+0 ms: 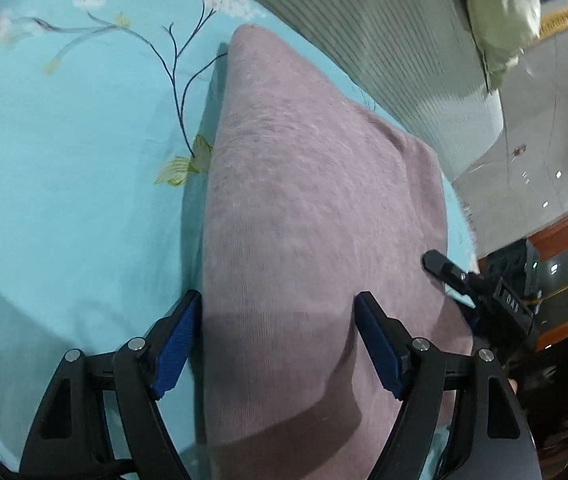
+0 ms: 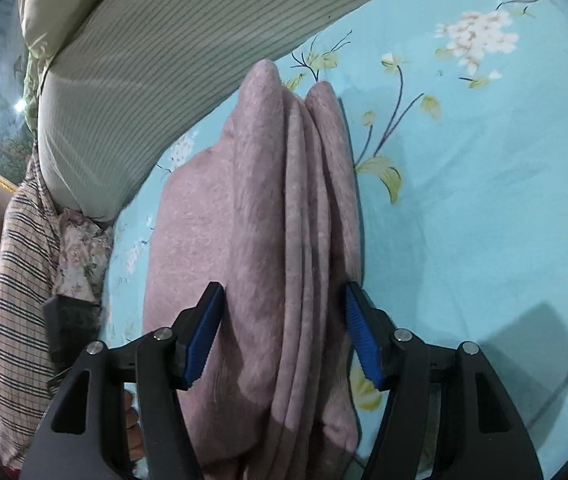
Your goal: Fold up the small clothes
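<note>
A folded mauve knit garment (image 1: 303,208) lies on a light-blue flowered bedsheet (image 1: 64,184). My left gripper (image 1: 280,340) hovers open over its near end, with the left pad at the garment's left edge and the right pad above the knit. In the right wrist view the same garment (image 2: 260,216) shows several stacked folded layers. My right gripper (image 2: 284,332) stands open astride those layers, and its blue pads do not squeeze them. One black finger (image 1: 449,270) of the right gripper shows at the garment's right edge in the left wrist view.
A grey-green striped quilt (image 2: 164,52) borders the far side of the sheet (image 2: 483,200). A plaid cloth (image 2: 20,300) and a small floral cloth (image 2: 84,256) lie at the bed's edge. Beyond the edge are a shiny floor (image 1: 543,140) and wooden furniture (image 1: 563,232).
</note>
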Tool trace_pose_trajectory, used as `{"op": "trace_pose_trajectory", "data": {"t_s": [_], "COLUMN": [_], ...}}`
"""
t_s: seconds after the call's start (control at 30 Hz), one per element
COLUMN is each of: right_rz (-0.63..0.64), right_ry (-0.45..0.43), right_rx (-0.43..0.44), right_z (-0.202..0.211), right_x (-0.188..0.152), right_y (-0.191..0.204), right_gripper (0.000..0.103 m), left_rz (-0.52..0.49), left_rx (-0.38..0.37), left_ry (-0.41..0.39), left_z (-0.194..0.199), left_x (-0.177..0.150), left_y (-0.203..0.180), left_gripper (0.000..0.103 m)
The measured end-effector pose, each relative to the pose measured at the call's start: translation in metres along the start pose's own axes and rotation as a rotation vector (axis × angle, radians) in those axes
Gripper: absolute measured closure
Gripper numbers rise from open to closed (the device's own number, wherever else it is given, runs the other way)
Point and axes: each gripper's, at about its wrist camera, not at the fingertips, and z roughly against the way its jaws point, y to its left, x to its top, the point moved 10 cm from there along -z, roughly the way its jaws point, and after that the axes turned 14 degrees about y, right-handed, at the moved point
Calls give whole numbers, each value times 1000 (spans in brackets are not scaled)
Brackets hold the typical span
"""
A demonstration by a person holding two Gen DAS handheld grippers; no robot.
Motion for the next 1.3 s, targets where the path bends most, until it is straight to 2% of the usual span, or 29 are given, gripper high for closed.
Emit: {"op": "trace_pose_trajectory", "data": {"t_s": [0.03,0.17,0.23,0.33,0.5,0.67,0.93,1.13,1.3], "right_rz": [-7,-17,4,44,108,170,243,257,248], "right_ry": [4,16,5,-20,-11,37,123,178,199], "right_rx": [25,35,14,4,69,132,220,224,188], "right_z": [-2,-6,-4,3,3,-22,-77,-106,-119], "right_x": [3,3,0,-5,-21,-46,-75,-91,-98], "right_y": [-1,-5,1,21,65,110,167,186,181], "right_gripper": [40,67,71,74,75,75,75,75,75], "left_rz": [-3,-22,-51,-72,-96,-69,-27,33,58], "left_rx": [-12,8,11,-11,-38,-23,51,67,108], "left_ry": [-7,-10,-29,-55,-109,-166,-253,-267,-241], "left_z": [-1,-7,-2,14,53,106,180,198,187], "left_x": [5,13,9,4,-15,-46,-88,-110,-125], "left_y": [-1,-2,-6,-14,-21,3,43,79,104], "left_gripper": [30,48,61,67,68,68,68,68,67]}}
